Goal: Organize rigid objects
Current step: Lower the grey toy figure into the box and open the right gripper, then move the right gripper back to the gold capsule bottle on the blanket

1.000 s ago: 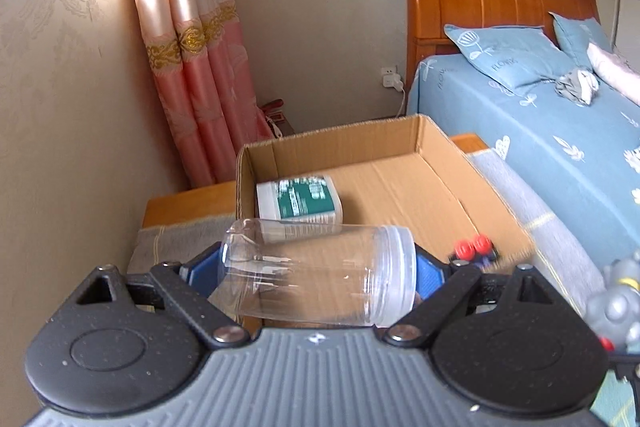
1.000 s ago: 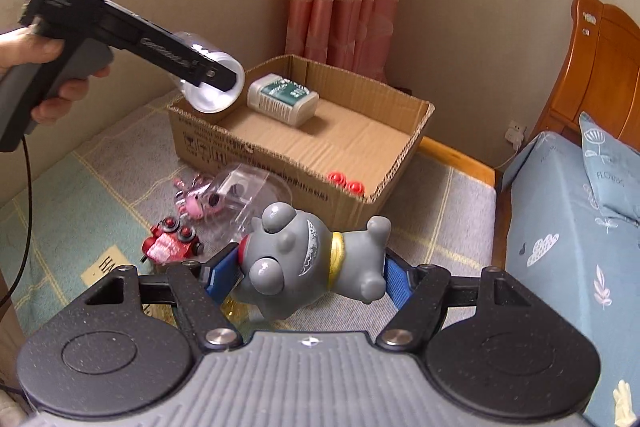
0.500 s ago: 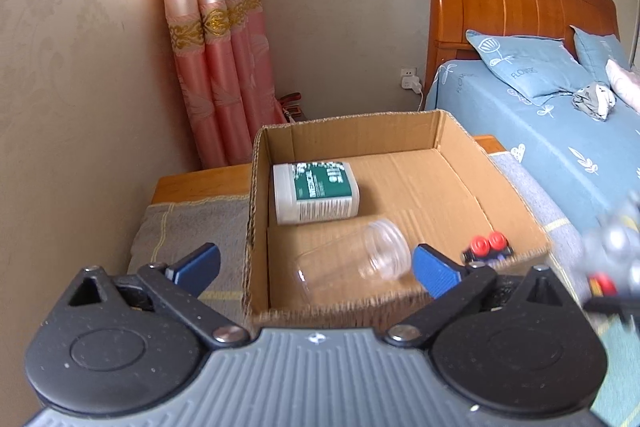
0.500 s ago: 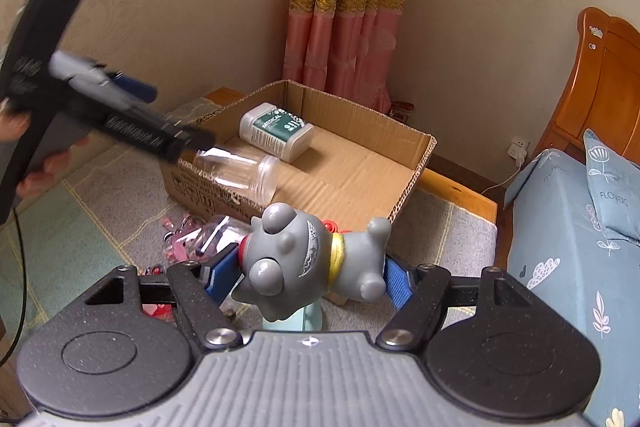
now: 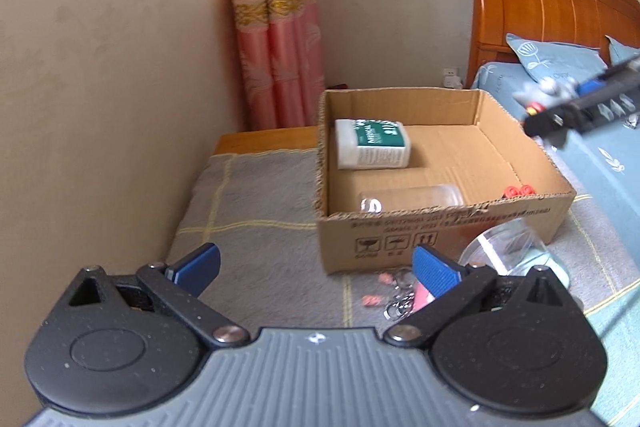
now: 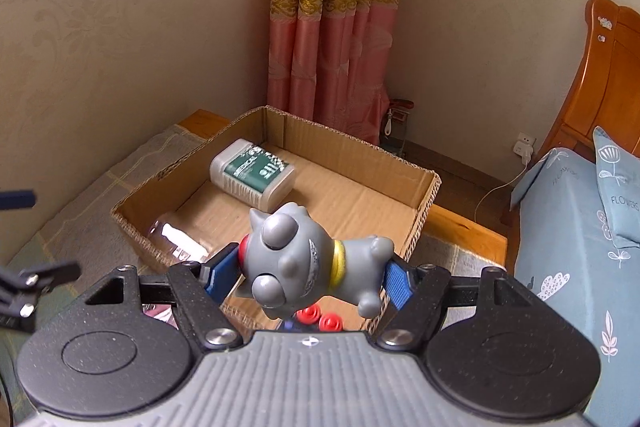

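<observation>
A cardboard box (image 5: 440, 239) stands on a grey checked blanket; it also shows in the right wrist view (image 6: 424, 195). Inside lie a white bottle with a green label (image 5: 372, 143) (image 6: 252, 173), a clear jar on its side (image 5: 412, 198) (image 6: 176, 237) and a toy with red knobs (image 5: 518, 191) (image 6: 320, 319). My left gripper (image 5: 316, 269) is open and empty, in front of the box. My right gripper (image 6: 308, 275) is shut on a grey toy figure (image 6: 308, 263) and holds it above the box's near right corner.
A clear lid or bowl (image 5: 516, 247) and small pink trinkets with key rings (image 5: 396, 297) lie on the blanket (image 5: 256, 195) in front of the box. A wall is at the left, a pink curtain (image 5: 280, 39) behind, and a bed with blue sheets (image 6: 568, 247) at the right.
My left gripper has opened, let the clear jar drop into the box and drawn back. My right gripper has carried the grey toy figure up and over the box.
</observation>
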The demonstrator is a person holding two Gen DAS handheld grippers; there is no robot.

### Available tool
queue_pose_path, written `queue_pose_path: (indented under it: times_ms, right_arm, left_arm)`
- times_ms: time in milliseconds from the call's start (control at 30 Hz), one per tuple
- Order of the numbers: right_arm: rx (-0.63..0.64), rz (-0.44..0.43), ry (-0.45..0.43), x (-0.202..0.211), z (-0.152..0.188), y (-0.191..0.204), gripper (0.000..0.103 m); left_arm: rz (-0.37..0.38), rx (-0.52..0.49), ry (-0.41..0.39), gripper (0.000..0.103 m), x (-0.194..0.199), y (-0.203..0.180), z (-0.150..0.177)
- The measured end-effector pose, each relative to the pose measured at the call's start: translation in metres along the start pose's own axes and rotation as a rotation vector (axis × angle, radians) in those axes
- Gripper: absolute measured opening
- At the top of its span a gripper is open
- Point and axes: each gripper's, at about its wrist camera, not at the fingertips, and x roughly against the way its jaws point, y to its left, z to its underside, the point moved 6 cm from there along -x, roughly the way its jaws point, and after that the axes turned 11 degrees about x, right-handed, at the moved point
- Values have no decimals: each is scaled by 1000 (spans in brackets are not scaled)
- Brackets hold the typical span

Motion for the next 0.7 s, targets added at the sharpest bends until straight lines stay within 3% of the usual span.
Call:
queue_pose_path:
  times_ms: [333,367,400,433,700]
  right_arm:
    - [-84,45,59,-69,-45,-38,78]
    - [-101,67,55,-74,-48,-43,81]
    - [-114,82,60,-77,-49,-47,94]
    - [-124,91,68,-79,-50,-49,103]
    - [-120,56,55,-53,-37,-41,103]
  left_arm:
    - [-40,68,-28,102,16,27,3]
    - [-46,75,-30,102,16,30,3]
    - [-49,78,-31,102,17,32,3]
    - [-52,80,-30,102,17,34,3]
    - [-33,80,-26,102,19,32,6]
